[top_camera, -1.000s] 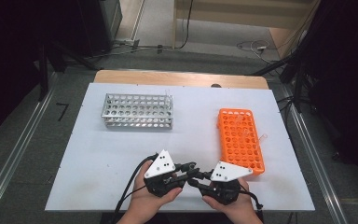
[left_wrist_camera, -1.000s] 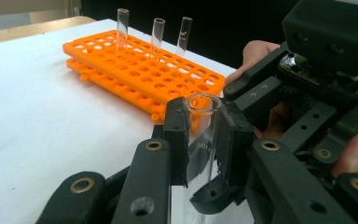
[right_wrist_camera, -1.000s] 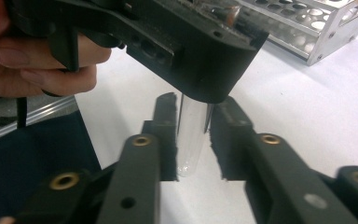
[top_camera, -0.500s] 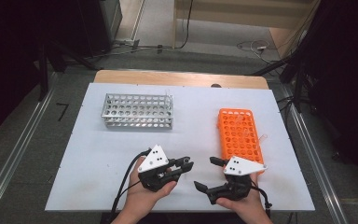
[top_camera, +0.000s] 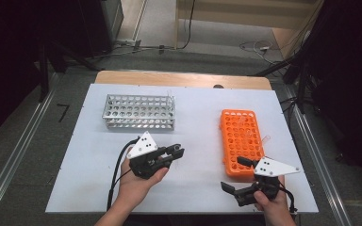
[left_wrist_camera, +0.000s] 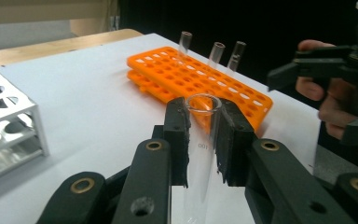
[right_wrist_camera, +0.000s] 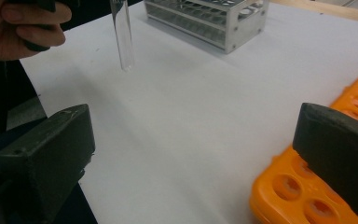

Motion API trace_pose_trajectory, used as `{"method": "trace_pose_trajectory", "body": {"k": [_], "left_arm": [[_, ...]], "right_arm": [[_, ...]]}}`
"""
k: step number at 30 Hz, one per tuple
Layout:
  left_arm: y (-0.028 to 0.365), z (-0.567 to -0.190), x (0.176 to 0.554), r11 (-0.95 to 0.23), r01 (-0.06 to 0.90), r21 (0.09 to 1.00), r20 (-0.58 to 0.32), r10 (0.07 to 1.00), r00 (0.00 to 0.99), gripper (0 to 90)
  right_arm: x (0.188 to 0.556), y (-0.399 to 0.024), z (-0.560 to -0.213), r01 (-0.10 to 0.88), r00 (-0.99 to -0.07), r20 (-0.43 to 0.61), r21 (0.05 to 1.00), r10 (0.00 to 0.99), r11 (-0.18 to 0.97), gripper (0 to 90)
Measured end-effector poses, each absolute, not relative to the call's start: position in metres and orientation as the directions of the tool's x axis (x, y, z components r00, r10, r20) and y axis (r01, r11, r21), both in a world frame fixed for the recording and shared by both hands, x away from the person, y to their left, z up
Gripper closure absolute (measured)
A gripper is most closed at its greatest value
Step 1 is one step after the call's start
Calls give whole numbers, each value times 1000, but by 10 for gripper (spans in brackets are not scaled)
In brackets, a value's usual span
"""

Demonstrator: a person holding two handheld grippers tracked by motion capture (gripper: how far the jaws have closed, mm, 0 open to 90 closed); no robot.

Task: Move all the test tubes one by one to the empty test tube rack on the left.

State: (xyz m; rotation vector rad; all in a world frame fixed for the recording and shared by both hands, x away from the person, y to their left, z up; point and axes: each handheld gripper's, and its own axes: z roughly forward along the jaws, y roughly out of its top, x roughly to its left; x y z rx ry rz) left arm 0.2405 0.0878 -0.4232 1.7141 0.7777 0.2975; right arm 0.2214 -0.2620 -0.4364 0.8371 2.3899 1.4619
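Observation:
My left gripper (top_camera: 177, 151) (left_wrist_camera: 204, 135) is shut on a clear glass test tube (left_wrist_camera: 199, 149), held upright above the white table top (top_camera: 198, 113). That tube (right_wrist_camera: 123, 39) hangs beside the other hand in the right gripper view. My right gripper (top_camera: 234, 175) (right_wrist_camera: 196, 154) stands open at the near end of the orange rack (top_camera: 241, 140) (right_wrist_camera: 317, 200). Its jaws have just been opening, and nothing is between them. Three tubes (left_wrist_camera: 216, 52) stand in the orange rack (left_wrist_camera: 200, 79).
A metal tube rack (top_camera: 139, 112) (left_wrist_camera: 4, 126) (right_wrist_camera: 209, 14) stands at the back left of the table. Dark floor, rails and cables surround the table. Bare white surface lies between the two racks and in front of them.
The two grippers were tip to tip at the front middle. They have drawn apart, the left going left with the tube and the right going right. The right jaws have opened wide.

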Motion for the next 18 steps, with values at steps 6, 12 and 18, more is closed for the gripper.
{"method": "trace_pose_trajectory", "body": {"k": [6, 12, 18], "left_arm": [[97, -416, 259, -88, 340, 936, -201, 658, 725, 757], [106, -412, 278, -64, 336, 940, -203, 686, 699, 757], [115, -411, 297, -49, 346, 937, -212, 708, 673, 757]], "right_arm": [[221, -283, -437, 365, -793, 100, 868, 601, 338, 0], [222, -299, -442, 371, -782, 95, 865, 617, 337, 0], [227, -308, -443, 371, -774, 92, 868, 626, 331, 0]]}}
